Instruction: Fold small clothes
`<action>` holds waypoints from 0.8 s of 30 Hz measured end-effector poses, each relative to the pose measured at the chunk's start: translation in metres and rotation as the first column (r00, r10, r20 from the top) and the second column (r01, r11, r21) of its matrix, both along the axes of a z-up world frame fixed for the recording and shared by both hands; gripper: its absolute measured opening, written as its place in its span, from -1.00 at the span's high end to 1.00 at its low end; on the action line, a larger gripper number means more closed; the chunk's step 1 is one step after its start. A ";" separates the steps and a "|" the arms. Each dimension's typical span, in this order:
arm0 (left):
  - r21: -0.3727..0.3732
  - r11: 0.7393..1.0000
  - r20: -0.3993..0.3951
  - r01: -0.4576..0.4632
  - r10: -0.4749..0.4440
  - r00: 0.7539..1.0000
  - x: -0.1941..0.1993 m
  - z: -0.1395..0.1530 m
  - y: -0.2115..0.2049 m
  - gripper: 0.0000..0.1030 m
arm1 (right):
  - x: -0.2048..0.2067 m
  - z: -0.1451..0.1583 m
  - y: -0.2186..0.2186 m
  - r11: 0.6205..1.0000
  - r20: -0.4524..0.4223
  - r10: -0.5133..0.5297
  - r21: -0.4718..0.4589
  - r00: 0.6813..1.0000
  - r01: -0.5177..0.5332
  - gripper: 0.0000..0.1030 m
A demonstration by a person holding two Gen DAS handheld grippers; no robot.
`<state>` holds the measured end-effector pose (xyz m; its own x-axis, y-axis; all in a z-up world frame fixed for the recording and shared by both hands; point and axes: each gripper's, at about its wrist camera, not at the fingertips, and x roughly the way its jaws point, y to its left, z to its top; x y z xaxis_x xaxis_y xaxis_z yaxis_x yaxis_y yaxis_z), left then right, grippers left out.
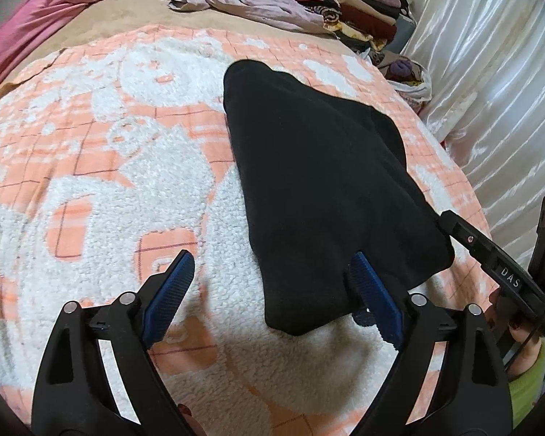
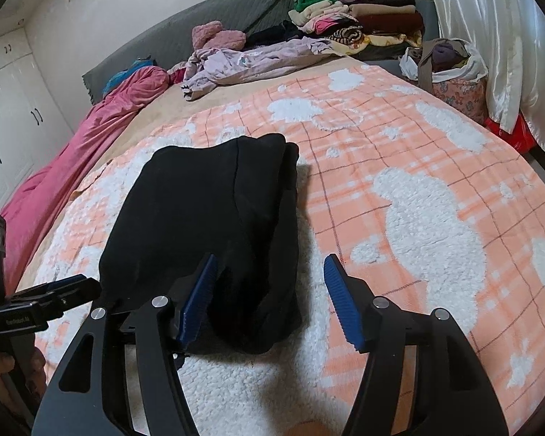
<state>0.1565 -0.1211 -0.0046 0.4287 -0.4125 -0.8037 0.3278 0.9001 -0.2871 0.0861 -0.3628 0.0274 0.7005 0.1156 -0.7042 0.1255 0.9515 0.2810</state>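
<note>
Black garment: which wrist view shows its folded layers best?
Right wrist view: the black garment lies centred, with the overlapping folded layer and its edge line visible along its right side. Left wrist view shows the same garment as a flat dark wedge, layers barely distinguishable, near edge partly behind a blue finger.

The folded garment (image 2: 207, 214) lies on the blanket (image 2: 417, 196), which covers the near part of the bed. The left tool (image 1: 272, 290) hangs over the garment's near left corner, the right tool (image 2: 268, 298) over its near right corner; each straddles an edge, apparently without touching. Behind the blanket a loose garment (image 2: 243, 63) sprawls on the bed, with a stack of folded clothes (image 2: 366, 18) behind it to the right. A rumpled quilt (image 2: 90, 138) runs along the left side. A full bag (image 2: 450, 72) stands right of the bed, beside the curtain (image 2: 497, 29).
</note>
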 end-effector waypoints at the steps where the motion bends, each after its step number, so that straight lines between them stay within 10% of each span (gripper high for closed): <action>1: -0.001 1.000 0.003 -0.003 0.003 1.000 -0.001 0.002 0.001 -0.60 | -0.001 0.001 0.001 1.000 0.002 -0.001 -0.001 1.000 0.001 -0.17; 8: 0.018 0.999 0.047 -0.047 0.046 0.998 -0.005 0.013 0.016 -0.71 | -0.004 0.012 0.002 1.000 0.019 0.004 -0.013 1.000 -0.004 -0.20; 10: 0.024 0.998 0.060 -0.058 0.056 0.997 -0.006 0.017 0.020 -0.76 | -0.004 0.018 0.003 1.000 0.030 0.006 -0.025 1.000 -0.005 -0.64; 24: 0.071 0.991 0.120 -0.116 0.107 0.987 -0.009 0.037 0.043 -0.82 | 0.005 0.049 0.014 0.995 0.088 0.046 -0.087 0.995 -0.038 -0.65</action>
<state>0.1472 -0.0779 0.0320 0.5603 -0.2955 -0.7738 0.2510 0.9509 -0.1813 0.0908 -0.3488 0.0762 0.7570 0.0887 -0.6474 0.0627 0.9763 0.2070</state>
